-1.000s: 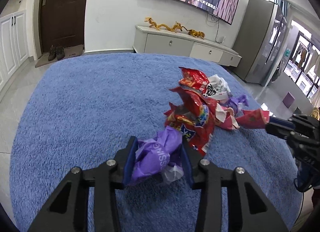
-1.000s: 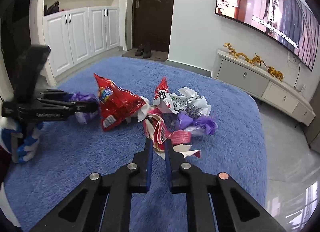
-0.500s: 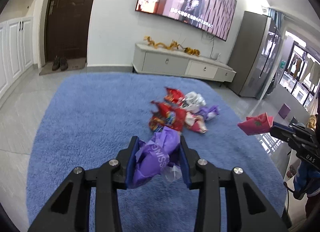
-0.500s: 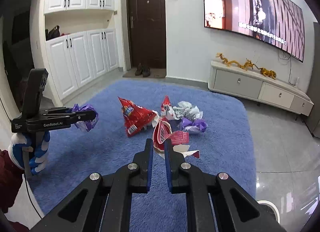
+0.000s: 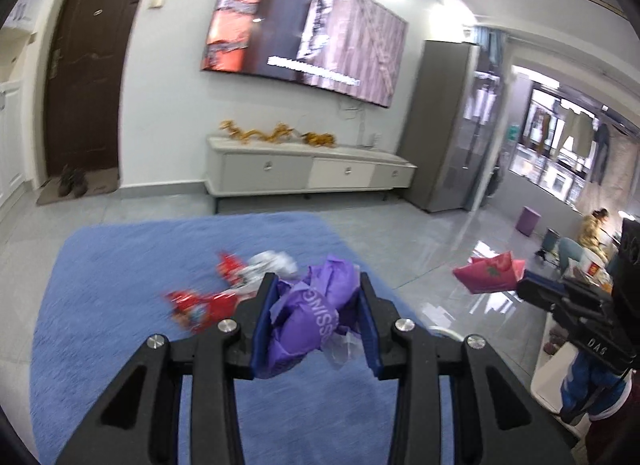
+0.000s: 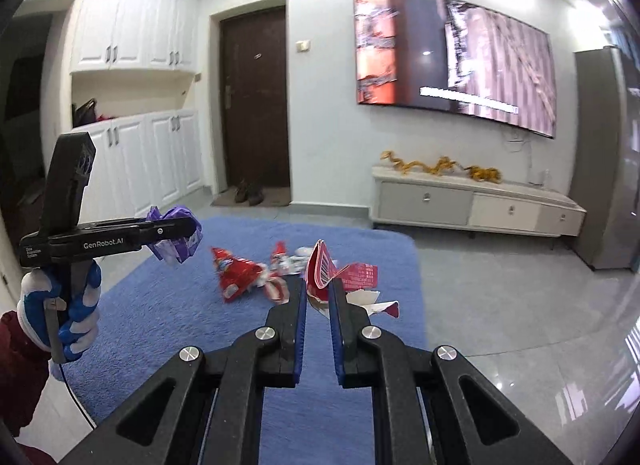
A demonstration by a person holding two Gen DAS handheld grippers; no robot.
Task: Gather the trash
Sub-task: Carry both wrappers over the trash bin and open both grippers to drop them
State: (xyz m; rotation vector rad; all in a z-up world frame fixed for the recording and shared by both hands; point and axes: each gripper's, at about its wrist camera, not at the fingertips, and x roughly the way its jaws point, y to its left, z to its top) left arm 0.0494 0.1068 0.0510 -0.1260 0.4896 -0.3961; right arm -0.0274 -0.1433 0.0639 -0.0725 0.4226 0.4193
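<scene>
My left gripper (image 5: pixel 316 285) is shut on a crumpled purple wrapper (image 5: pixel 312 317), held high above the blue rug (image 5: pixel 100 305). It also shows in the right wrist view (image 6: pixel 176 241) at the left. My right gripper (image 6: pixel 318 289) is shut on a red and white wrapper (image 6: pixel 340 273), also lifted; in the left wrist view this wrapper (image 5: pixel 490 277) hangs at the right. A small pile of red and white wrappers (image 6: pixel 248 273) lies on the rug (image 6: pixel 160 325) below and ahead; it also shows in the left wrist view (image 5: pixel 208 301).
A white TV cabinet (image 5: pixel 304 175) stands against the far wall under a wall screen (image 5: pixel 304 25). A dark door (image 6: pixel 256 105) with shoes on a mat is at the back. White cupboards (image 6: pixel 132 113) line the left wall. A grey glossy floor (image 6: pixel 500 297) surrounds the rug.
Both grippers have risen further from the rug with their wrappers; the trash pile looks smaller and farther below. The views are blurred by motion.
</scene>
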